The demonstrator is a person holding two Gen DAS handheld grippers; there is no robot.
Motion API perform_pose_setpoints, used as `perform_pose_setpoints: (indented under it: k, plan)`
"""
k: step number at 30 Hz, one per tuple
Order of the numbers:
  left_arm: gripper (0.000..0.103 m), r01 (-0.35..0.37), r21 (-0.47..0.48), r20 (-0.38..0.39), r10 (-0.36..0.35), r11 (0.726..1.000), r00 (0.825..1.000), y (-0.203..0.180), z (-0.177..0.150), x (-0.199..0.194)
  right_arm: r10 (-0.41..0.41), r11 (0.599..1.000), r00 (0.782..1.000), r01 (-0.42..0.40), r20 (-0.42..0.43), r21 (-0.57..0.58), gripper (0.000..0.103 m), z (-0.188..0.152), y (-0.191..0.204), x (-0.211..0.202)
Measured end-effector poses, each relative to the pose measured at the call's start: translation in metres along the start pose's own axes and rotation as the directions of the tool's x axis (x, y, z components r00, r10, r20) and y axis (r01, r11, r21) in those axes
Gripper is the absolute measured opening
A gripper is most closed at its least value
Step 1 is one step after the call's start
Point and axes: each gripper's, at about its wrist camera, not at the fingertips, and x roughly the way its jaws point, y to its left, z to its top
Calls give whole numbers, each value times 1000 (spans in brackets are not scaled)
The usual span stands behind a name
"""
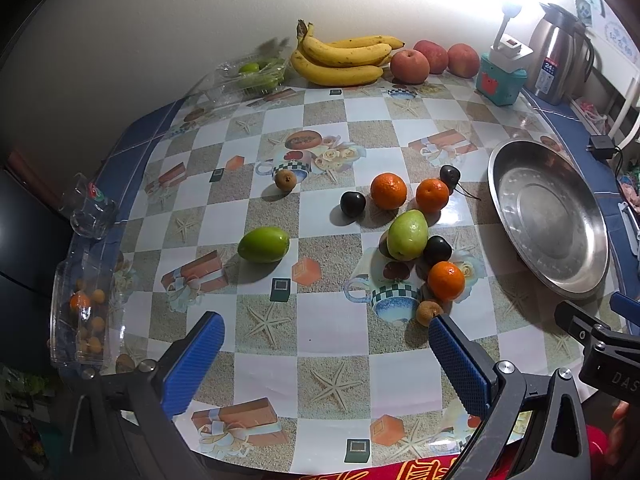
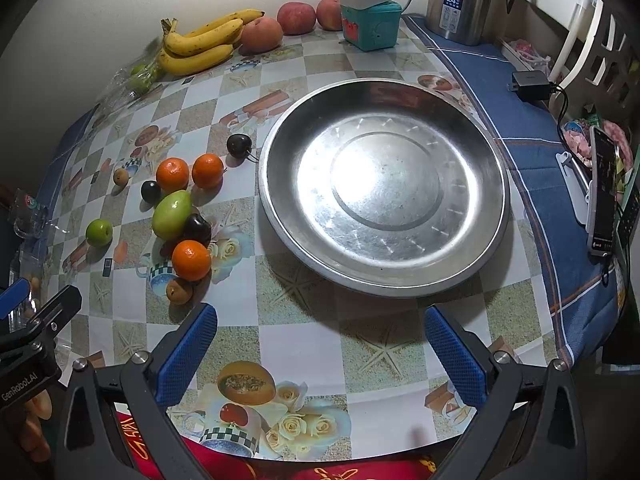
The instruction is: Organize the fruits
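A cluster of loose fruit lies mid-table: three oranges [image 1: 388, 191] [image 2: 191, 260], two green fruits [image 1: 407, 235] [image 1: 263, 244], dark plums [image 1: 353, 202] and small brown fruits [image 1: 429, 312]. A wide steel plate [image 1: 520, 160] [image 2: 304, 132] sits empty to their right. Bananas [image 1: 340, 60] [image 2: 200, 46] and three apples [image 1: 410, 66] [image 2: 296, 18] rest along the wall. My left gripper [image 1: 326, 354] hovers open over the table's near edge, nothing between its blue pads. My right gripper [image 2: 320, 352] is open too, just in front of the plate.
A clear box with green fruit [image 1: 248, 74] stands back left. A clear box of small orange fruits [image 1: 82, 312] and a glass [image 1: 90, 212] sit at the left edge. A teal box with a power strip [image 2: 370, 20], a steel thermos [image 2: 460, 0], a charger [image 2: 530, 84] and a phone [image 2: 602, 196] line the right.
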Motion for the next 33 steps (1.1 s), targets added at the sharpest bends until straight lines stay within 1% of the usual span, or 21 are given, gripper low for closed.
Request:
perform_pose_setpoints:
  k: [33]
  plan:
    - [103, -15, -4, -10, 15, 1000, 1000, 1, -1, 4, -4, 1000, 1000, 4, -2, -3, 103, 0, -1, 0]
